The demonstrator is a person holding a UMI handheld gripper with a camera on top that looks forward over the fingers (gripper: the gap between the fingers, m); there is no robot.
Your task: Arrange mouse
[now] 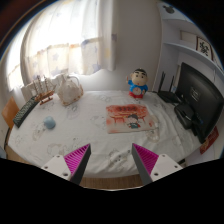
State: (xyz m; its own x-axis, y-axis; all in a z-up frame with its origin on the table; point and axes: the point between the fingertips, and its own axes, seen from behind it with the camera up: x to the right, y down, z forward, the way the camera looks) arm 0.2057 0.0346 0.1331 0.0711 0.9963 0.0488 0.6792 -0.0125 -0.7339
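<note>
Mouse may be the dark lump beside the screen, far ahead and to the right of the gripper. Gripper fingers are spread wide above the table.

Your mouse seems to be the dark, rounded shape on the white-clothed table, though it is too small for you to be sure of it or to make out buttons or a cable. It lies flat, just in front of the dark monitor and a little apart from the pink magazine. It sits well beyond your gripper, off to the right of the spread fingers, with nothing touching it.
</note>
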